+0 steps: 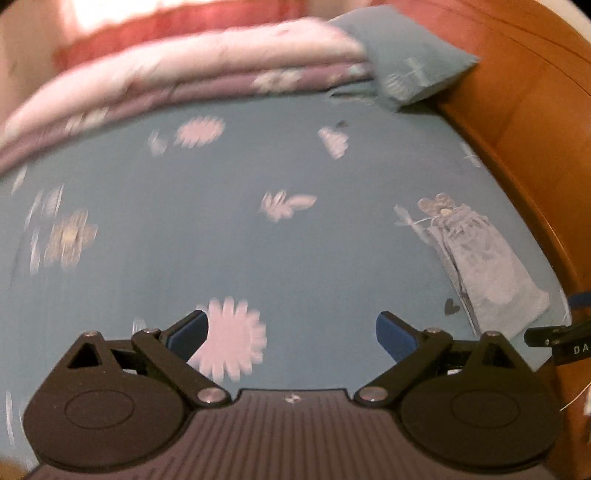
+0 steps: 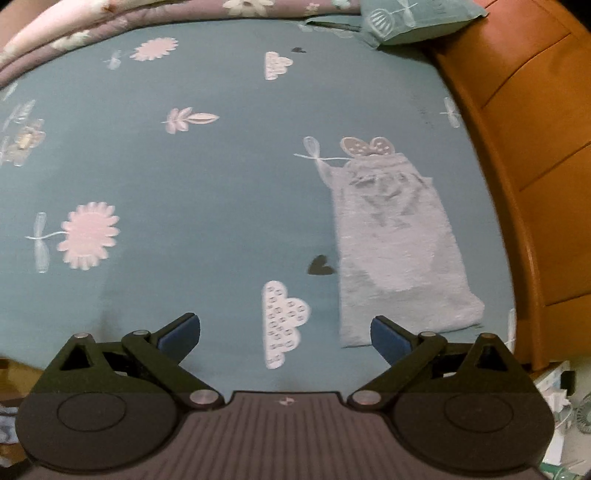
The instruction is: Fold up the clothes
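Nearest in each wrist view are the grippers themselves; the left gripper (image 1: 291,334) has its blue pads spread wide with only bedsheet showing between them, and the right gripper (image 2: 286,334) stands just as wide, with nothing clamped either; both hang above the bed, pointing steeply down. The surface under them is a teal bedsheet (image 2: 229,177) printed with pink flowers, white clouds, leaves and small dark hearts, and it lies smooth and bare around the jaws; nothing blocks the way between the grippers and the cloth. The task's thing, a folded pale grey-blue garment (image 2: 399,243), lies flat as a long narrow strip on the right part of the sheet, near the wooden side; its near end sits just beside the right gripper's right pad in the right wrist view, and a printed dark heart lies just left of it; in the left wrist view the same garment (image 1: 484,266) shows far to the right, well apart from the left jaws. Farther off, a folded quilt (image 1: 207,77) in pink and mauve runs along the far edge; a teal pillow (image 2: 413,18) sits at the far right corner; an orange-brown wooden bed frame (image 2: 524,155) curves along the right.
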Demonstrator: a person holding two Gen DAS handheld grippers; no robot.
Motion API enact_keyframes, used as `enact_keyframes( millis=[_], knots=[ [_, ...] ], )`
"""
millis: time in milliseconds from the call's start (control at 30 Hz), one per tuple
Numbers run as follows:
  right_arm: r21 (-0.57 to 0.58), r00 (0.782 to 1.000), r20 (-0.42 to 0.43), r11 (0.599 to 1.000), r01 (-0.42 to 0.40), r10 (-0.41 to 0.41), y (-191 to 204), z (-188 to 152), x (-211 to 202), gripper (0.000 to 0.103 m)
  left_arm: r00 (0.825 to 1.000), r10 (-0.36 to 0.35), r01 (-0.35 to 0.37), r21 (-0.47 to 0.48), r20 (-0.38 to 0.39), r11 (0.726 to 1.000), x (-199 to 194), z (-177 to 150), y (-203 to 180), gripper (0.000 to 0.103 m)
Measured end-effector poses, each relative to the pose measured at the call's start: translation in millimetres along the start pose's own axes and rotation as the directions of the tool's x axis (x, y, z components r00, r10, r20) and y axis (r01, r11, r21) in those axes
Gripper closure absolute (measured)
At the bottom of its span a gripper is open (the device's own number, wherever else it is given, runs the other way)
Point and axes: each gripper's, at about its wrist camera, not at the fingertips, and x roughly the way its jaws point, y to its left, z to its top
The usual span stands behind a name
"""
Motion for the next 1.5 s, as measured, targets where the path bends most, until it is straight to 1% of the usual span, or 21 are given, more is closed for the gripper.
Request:
enact_keyframes(
  millis=[67,167,233,267,333,400,467,600,767,900,1133,1500],
  knots=[
    [0.021,1.000,0.006,0.999,-0.025,0.025,3,0,-12,0.002,0.999,-0.012,0.010,-0.043,-0.034,0.999,-10,-6,6,0.006],
    [0.041,0.999,0.030,0.998,-0.045,0.044,8,-2,-27,0.000,0.998,-0.034,0.028,-0.101,-0.054,0.995,-19,-14,15,0.006],
    [0.047,0.997,0.050,0.997,-0.053,0.051,21,-5,-29,0.000,0.996,-0.040,0.030,-0.130,-0.075,0.991,-21,-20,22,0.006],
    [0.049,0.997,0.060,0.997,-0.057,0.054,28,-7,-31,0.000,0.995,-0.032,0.019,-0.137,-0.090,0.990,-22,-23,25,0.006],
    [0.059,0.997,0.048,0.996,-0.063,0.060,35,-9,-29,0.000,0.994,-0.011,-0.004,-0.141,-0.106,0.990,-24,-27,30,0.006],
    [0.042,0.997,0.023,0.996,-0.074,0.073,43,-10,-25,0.000,0.993,0.007,-0.024,-0.146,-0.118,0.989,-25,-31,36,0.006],
    [0.029,0.998,0.016,0.998,-0.060,0.059,52,-12,-25,0.000,0.991,0.020,-0.041,-0.155,-0.134,0.987,-25,-34,41,0.006],
    [0.024,0.996,0.030,0.996,-0.081,0.080,61,-12,-30,0.000,0.988,0.033,-0.055,-0.151,-0.148,0.987,-26,-36,45,0.006],
    [0.019,0.994,0.082,0.997,-0.070,0.068,65,-8,-40,0.000,0.989,0.026,-0.049,-0.153,-0.149,0.987,-30,-37,46,0.006],
    [0.023,0.994,0.098,0.998,-0.053,0.051,64,-8,-46,0.000,0.987,0.033,-0.054,-0.136,-0.156,0.989,-30,-37,45,0.006],
    [0.018,0.994,0.092,0.998,-0.055,0.053,65,-13,-50,0.000,0.985,0.027,-0.051,-0.137,-0.169,0.989,-32,-40,45,0.006],
    [-0.008,0.994,0.076,0.997,-0.079,0.079,72,-16,-50,0.000,0.982,0.021,-0.051,-0.158,-0.187,0.986,-33,-46,48,0.006]
  ],
)
